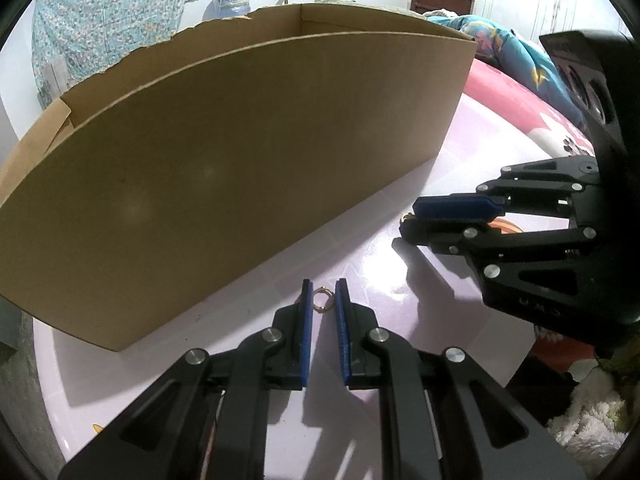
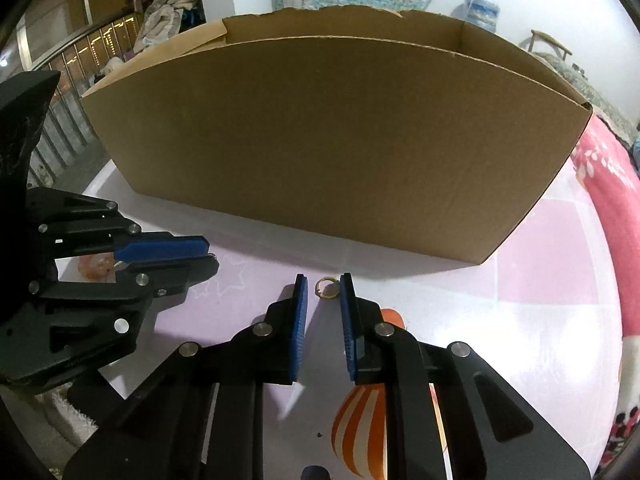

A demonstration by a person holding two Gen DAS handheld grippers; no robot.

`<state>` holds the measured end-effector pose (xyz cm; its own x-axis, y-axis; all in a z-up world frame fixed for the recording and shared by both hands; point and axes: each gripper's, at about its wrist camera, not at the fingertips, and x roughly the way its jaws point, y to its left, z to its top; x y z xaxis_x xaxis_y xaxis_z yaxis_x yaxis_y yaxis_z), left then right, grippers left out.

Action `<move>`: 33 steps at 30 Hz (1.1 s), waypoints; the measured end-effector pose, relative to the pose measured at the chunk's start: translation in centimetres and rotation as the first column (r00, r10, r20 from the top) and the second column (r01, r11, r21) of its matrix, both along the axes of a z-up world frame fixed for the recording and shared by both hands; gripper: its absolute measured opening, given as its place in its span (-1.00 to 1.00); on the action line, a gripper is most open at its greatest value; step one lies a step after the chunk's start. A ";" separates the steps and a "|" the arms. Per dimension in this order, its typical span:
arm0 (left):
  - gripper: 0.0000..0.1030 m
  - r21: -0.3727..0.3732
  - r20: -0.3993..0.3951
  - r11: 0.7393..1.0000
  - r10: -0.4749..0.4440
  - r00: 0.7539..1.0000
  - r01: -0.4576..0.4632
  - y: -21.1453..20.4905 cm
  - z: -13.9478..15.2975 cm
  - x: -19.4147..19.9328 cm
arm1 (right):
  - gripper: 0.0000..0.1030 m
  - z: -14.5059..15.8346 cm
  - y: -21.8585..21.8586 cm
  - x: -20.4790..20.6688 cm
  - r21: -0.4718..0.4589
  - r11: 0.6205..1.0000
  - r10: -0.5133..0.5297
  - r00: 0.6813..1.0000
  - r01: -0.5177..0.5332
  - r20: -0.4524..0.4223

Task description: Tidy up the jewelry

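A small gold ring [image 1: 322,300] lies on the pale pink table between the tips of my left gripper [image 1: 323,294], whose blue pads stand a little apart on either side of it. A second gold ring [image 2: 326,289] lies between the tips of my right gripper [image 2: 324,289], which is also slightly open around it. The right gripper shows in the left wrist view [image 1: 410,220] with a bit of gold at its tips. The left gripper shows in the right wrist view [image 2: 210,256]. A large open cardboard box [image 1: 240,152] stands just behind both rings; it also shows in the right wrist view [image 2: 340,140].
The table top [image 2: 540,340] carries printed pictures, including an orange striped balloon [image 2: 360,432]. A pink floral blanket [image 2: 612,200] lies to the right. A railing [image 2: 60,92] and clothes are at the back left.
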<state>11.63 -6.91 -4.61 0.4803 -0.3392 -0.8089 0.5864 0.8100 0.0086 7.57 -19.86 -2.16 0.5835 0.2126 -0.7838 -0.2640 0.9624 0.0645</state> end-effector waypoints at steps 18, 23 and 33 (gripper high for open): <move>-0.80 -0.033 0.010 0.999 0.007 1.000 -0.006 0.2 0.3 -0.1 | -1.00 0.5 0.5 -1.4 0.011 1.000 -0.009 1.000 0.008 0.016; -0.80 -0.029 0.012 0.999 0.013 1.000 -0.012 0.5 0.3 0.0 | -0.92 0.9 0.3 -1.8 0.040 0.999 -0.007 1.000 0.006 0.010; -0.80 -0.032 0.004 0.999 0.022 1.000 -0.022 0.4 0.1 0.0 | -0.55 0.4 1.3 -0.5 0.006 1.000 0.013 1.000 -0.013 0.012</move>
